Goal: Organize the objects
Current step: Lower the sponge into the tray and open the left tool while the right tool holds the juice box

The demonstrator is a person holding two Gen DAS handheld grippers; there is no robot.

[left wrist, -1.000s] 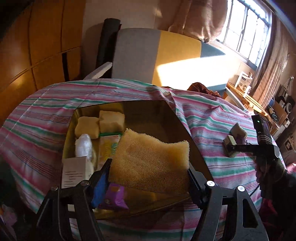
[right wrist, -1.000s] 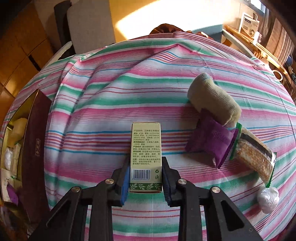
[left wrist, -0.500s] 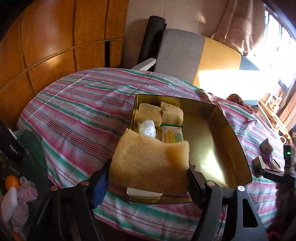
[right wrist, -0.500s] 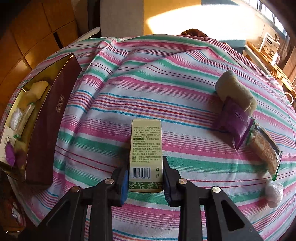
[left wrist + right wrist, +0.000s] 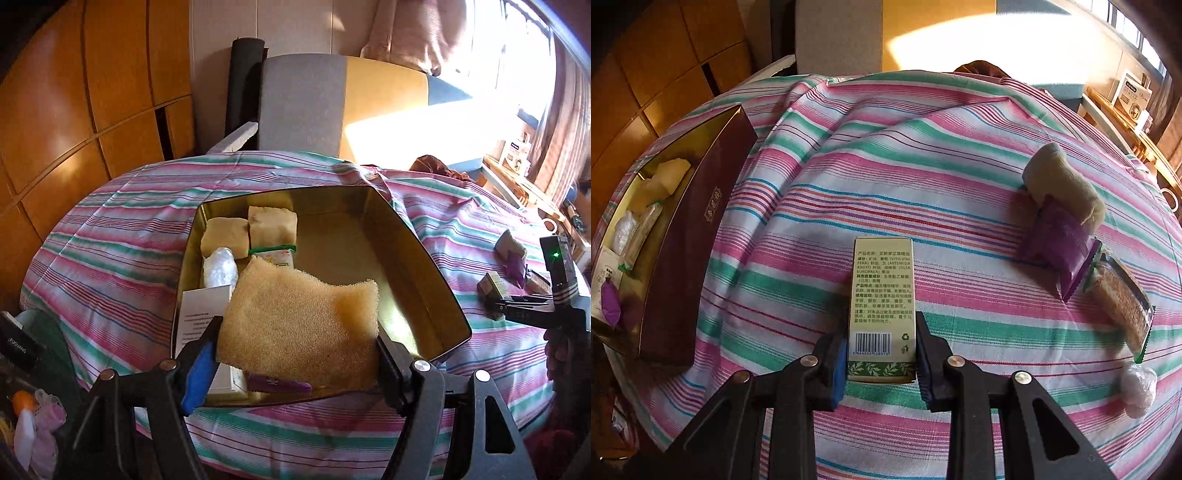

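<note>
While the left gripper [image 5: 297, 360] clamps a sponge [image 5: 301, 328] hiding tin [image 5: 417, 254] contents, the right gripper [image 5: 881, 363] pinches a box [image 5: 882, 306].

Wood-panel wall [image 5: 92, 92] at left, curtained window [image 5: 524, 55] (bright sun) at rt — grey chair [image 5: 303, 103] behind.

Surface: we see a table under a pink, green and white striped cloth [image 5: 923, 155] | left side: open gold-lined tin [image 5: 413, 258] resting on it | right side: rolled beige cloth [image 5: 1063, 181] touching a purple packet [image 5: 1060, 243], then a cracker packet [image 5: 1123, 299] and a small white wrapped ball [image 5: 1137, 384].
</note>
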